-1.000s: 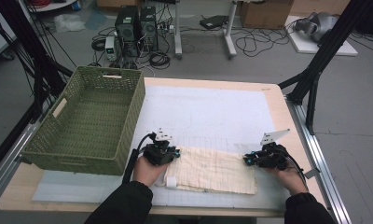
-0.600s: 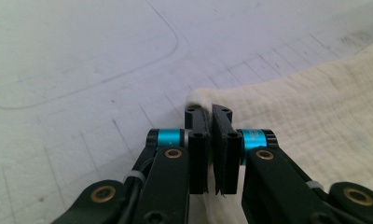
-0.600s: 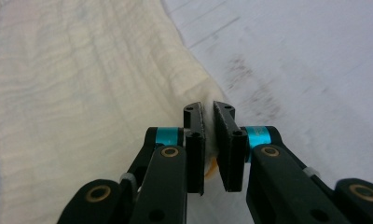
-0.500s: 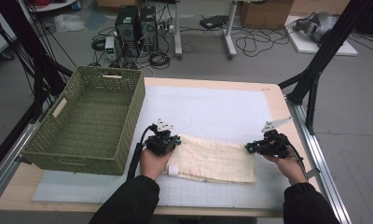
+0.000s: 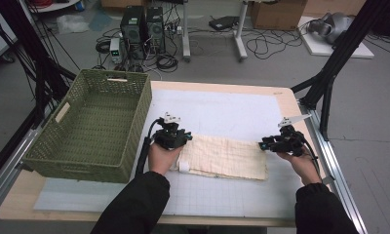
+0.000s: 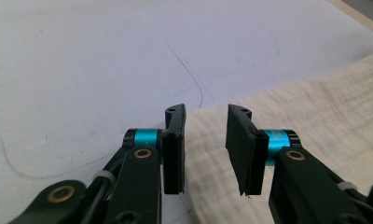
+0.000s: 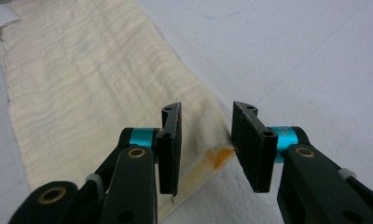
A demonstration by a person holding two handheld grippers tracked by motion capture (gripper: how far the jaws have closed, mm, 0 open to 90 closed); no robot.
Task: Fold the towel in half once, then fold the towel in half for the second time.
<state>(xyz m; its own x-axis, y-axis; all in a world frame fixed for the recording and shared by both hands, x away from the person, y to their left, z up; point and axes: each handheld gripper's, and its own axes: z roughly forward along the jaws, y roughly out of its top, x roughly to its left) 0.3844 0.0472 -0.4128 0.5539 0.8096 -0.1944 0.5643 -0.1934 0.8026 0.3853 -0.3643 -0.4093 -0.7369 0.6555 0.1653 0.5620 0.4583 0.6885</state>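
the folded cream cloth (image 5: 225,157) lies flat on the worktop (image 5: 222,109), just beside the green woven basket (image 5: 93,122) on the side away from its handle wall, with its long axis running across the worktop, from the basket toward the far edge rail. you hold one end each: your left gripper (image 5: 176,139) sits over the end nearest the basket, your right gripper (image 5: 276,143) at the end farthest from it, so neither hand is nearer overall; each owns its own short edge.

both sets of jaws have just been opening. in the left gripper view the left gripper (image 6: 204,140) stands partly open with a clear gap, the cloth (image 6: 315,112) lying beneath and beyond, not pinched. in the right gripper view the right gripper (image 7: 204,144) is likewise partly open, and the cloth's corner (image 7: 212,158), with an orange-tinted patch, lies below the gap; it looks released, though whether a fibre brushes one pad is hard to tell.

if another fold is meant, it turns on that long axis: the short ends lie straight ahead of your fingers, each pointing inward along the cloth.
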